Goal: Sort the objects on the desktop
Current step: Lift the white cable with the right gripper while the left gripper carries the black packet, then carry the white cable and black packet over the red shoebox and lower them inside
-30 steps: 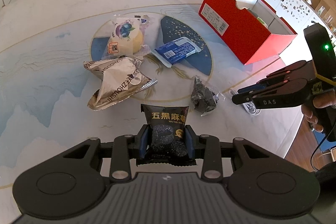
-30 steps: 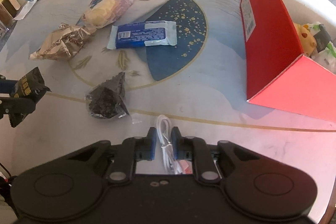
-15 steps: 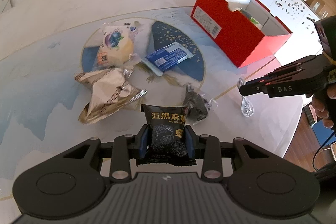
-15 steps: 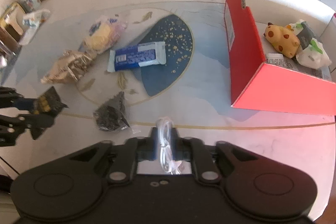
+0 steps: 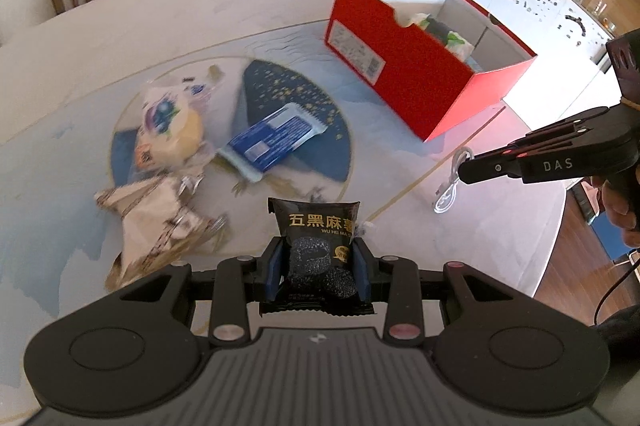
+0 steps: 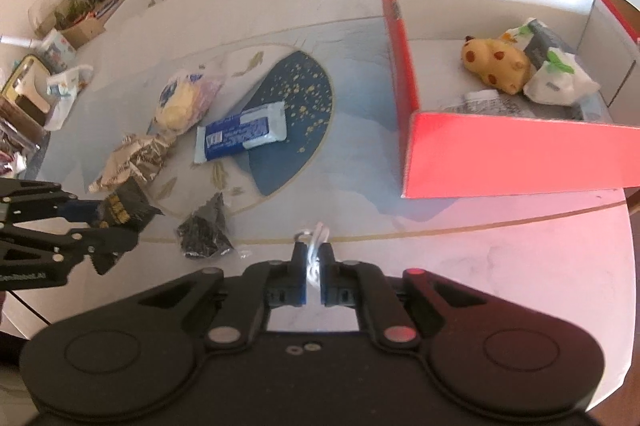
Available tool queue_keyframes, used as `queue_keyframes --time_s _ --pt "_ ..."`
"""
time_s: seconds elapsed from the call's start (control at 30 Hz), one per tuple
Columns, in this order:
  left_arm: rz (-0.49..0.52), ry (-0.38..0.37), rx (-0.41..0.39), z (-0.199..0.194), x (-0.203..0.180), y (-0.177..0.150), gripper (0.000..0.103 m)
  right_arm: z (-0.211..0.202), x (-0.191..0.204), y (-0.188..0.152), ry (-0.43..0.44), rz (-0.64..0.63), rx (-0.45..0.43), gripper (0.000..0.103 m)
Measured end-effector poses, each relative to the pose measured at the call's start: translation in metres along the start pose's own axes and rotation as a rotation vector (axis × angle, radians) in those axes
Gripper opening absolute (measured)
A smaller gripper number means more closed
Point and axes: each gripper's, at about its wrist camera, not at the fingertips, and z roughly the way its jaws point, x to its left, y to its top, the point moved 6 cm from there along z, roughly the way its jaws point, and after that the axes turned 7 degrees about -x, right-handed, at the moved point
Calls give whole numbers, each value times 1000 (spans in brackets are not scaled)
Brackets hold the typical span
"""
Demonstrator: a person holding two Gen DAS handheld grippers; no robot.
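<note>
The round table (image 6: 500, 258) carries one open red box (image 6: 520, 154), in which one yellow spotted toy (image 6: 496, 66) and some wrapped packets are seen. Four packets are left on the tabletop: one silver foil bag (image 5: 156, 222), one yellow bun packet (image 5: 168, 126), one blue wafer packet (image 5: 272, 142) and one small dark sachet (image 6: 204, 230). The black snack packet (image 5: 320, 246) is clamped above the table by the left gripper (image 5: 318, 268). The white cable (image 6: 314, 250) is pinched in the clenched right gripper (image 6: 313, 270). Open tabletop lies between both grippers and the box
</note>
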Motion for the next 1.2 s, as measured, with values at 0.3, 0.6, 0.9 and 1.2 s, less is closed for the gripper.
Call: queue_keyframes --time_s 0.3,0.6,0.9,1.2 --pt "31 -27 -12 13 -30 23 34 -23 -24 13 20 21 -38 5" --pt "52 -57 -32 22 -67 46 34 -60 -51 26 55 37 -67 5" --pt "85 -84 -65 26 -104 72 34 -92 -82 45 48 39 -128 5" --pt "138 -84 -112 33 -133 108 34 -120 -111 79 24 9 -215 5"
